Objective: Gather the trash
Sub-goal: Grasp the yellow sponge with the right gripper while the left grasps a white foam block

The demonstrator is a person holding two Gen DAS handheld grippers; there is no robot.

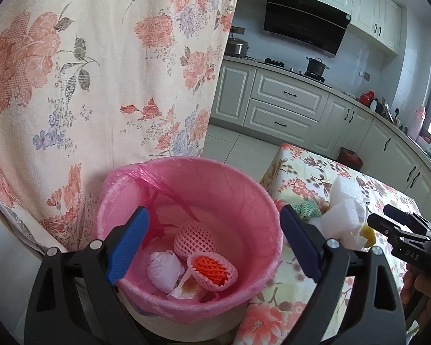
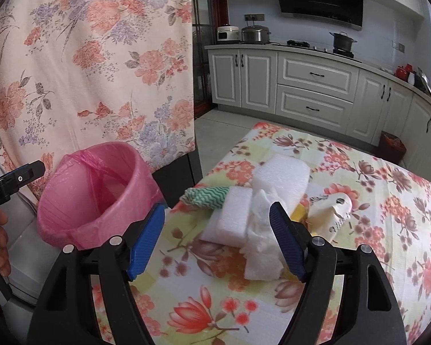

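- My left gripper (image 1: 214,243) hangs over the mouth of the pink-lined trash bin (image 1: 261,201), its blue fingers spread wide with nothing between them.
- Already in the bin: a pink foam fruit net (image 1: 194,237), a second foam net with orange mesh inside it (image 1: 212,270), a knotted pale plastic bag (image 1: 163,270) and a stained paper scrap (image 1: 185,289). I judge that part of the collecting done.
- My right gripper (image 2: 217,240) is also spread apart and empty, hovering low over the bench (image 2: 388,230) with its floral cloth, pointed at the pile of leftovers.
- Left on the bench, in one cluster just beside the bin: a crumpled white paper towel (image 2: 263,256) lying nearest my right gripper's fingers, a white foam block (image 2: 232,221) touching it, a larger white foam sheet (image 2: 284,175) behind, a green-and-white zigzag cloth (image 2: 207,198) resting on the foam, a yellow piece (image 2: 298,211) mostly hidden behind my finger, and a crumpled printed paper wrapper (image 2: 334,207) to the right.
- By my reckoning the job is perhaps under halfway: about four things in, about six still out.
- The bin stands off the bench's left edge, against the hanging floral curtain (image 1: 100,57), close enough for short carries.
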